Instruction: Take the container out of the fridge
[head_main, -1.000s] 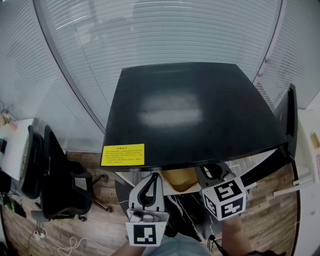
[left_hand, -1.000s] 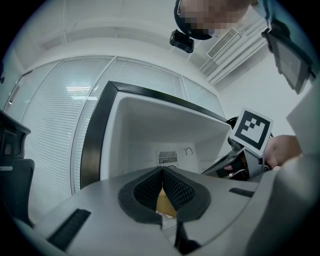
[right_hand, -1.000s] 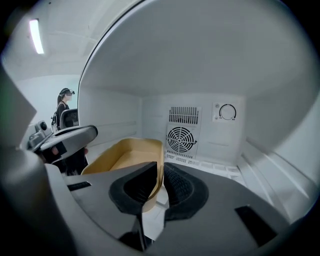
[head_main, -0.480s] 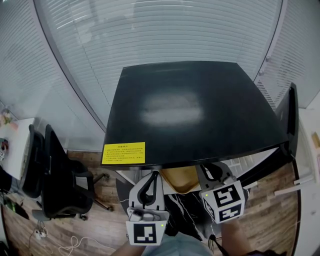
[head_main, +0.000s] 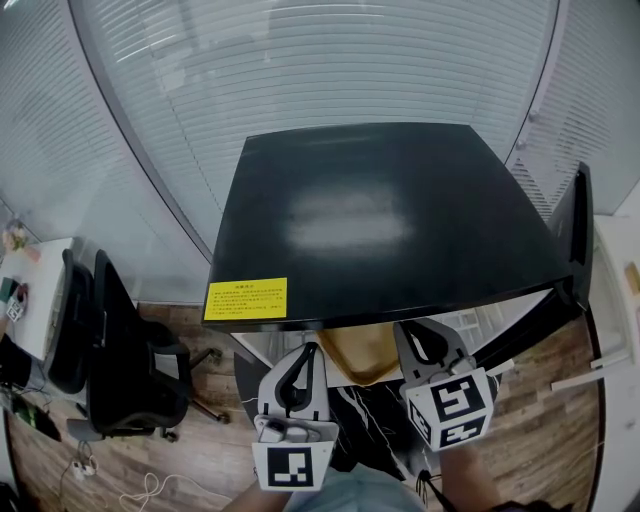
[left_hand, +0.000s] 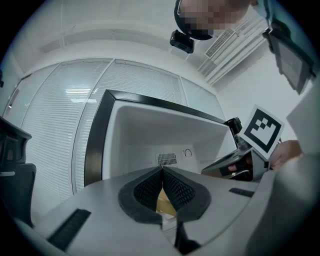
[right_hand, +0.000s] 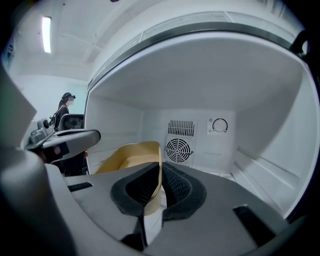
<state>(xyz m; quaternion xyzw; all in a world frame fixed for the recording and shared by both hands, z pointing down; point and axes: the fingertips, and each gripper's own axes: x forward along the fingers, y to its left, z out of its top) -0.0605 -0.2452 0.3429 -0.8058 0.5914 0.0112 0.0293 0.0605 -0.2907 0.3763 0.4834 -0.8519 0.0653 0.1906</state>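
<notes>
Your right gripper (right_hand: 161, 167) reaches into the open fridge (right_hand: 250, 95). Its jaws are closing, and the thin side wall of the tan container (right_hand: 127, 152) stands edge-on between the ribbed pads, which pinch it. The container is open-topped and lies inside the white compartment, left of centre in the right gripper view. It sits in front of the round fan grille (right_hand: 180, 149) on the back wall. A dial (right_hand: 219, 125) is beside the upper vent.

Your left gripper (left_hand: 162, 171) hangs just outside the fridge mouth. Its jaws are together, tips meeting, with nothing between them. A sliver of tan shows beyond them through the gap lower down.

In the head view the two grippers sit side by side under the front edge of the black fridge top. The container's rim shows between them, nearer the right one. A yellow label (head_main: 246, 299) is stuck at the top's front-left corner. The door (head_main: 578, 235) stands swung open at the right. A black office chair (head_main: 130, 370) stands on the wood floor (head_main: 215, 450), well to the left.
</notes>
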